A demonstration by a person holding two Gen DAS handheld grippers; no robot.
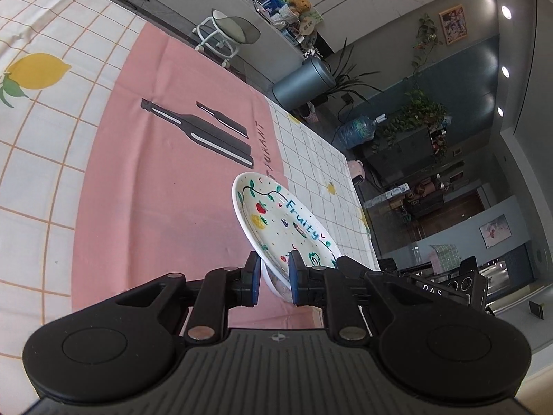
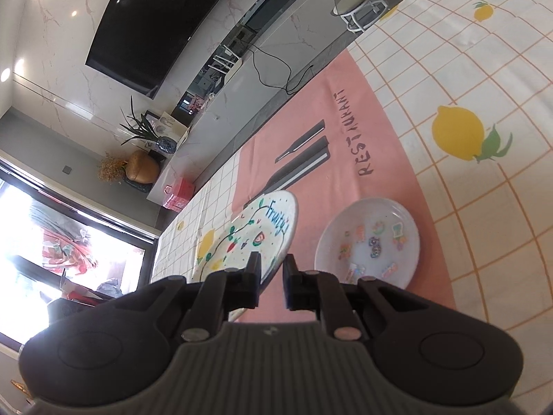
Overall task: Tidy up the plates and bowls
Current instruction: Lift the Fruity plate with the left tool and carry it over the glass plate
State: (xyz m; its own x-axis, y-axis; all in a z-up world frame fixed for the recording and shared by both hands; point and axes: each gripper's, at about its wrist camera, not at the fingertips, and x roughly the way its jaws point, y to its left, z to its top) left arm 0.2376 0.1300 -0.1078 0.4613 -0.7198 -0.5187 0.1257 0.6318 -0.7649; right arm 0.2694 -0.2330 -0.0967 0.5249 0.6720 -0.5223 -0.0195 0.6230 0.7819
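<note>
My left gripper [image 1: 273, 263] is shut on the near rim of a white plate [image 1: 276, 221] painted with fruit and the word "Fruity". That plate tilts steeply, its far edge raised above the pink mat [image 1: 155, 190]. In the right wrist view, my right gripper [image 2: 272, 263] is shut on the near rim of a similar white "Fruity" plate [image 2: 255, 231], which slants off to the left over the mat's edge. A third plate [image 2: 368, 242], pale with small colourful pictures, lies flat on the pink mat [image 2: 345, 180] just right of this gripper. Neither view shows the other gripper's jaws.
The table wears a white checked cloth with lemons [image 2: 456, 135] under the pink mat. Its far edge runs along a grey ledge with a black cable [image 2: 273, 69]. A white stool [image 1: 224, 31] stands beyond. A black device [image 1: 463, 283] sits to the right of the left gripper.
</note>
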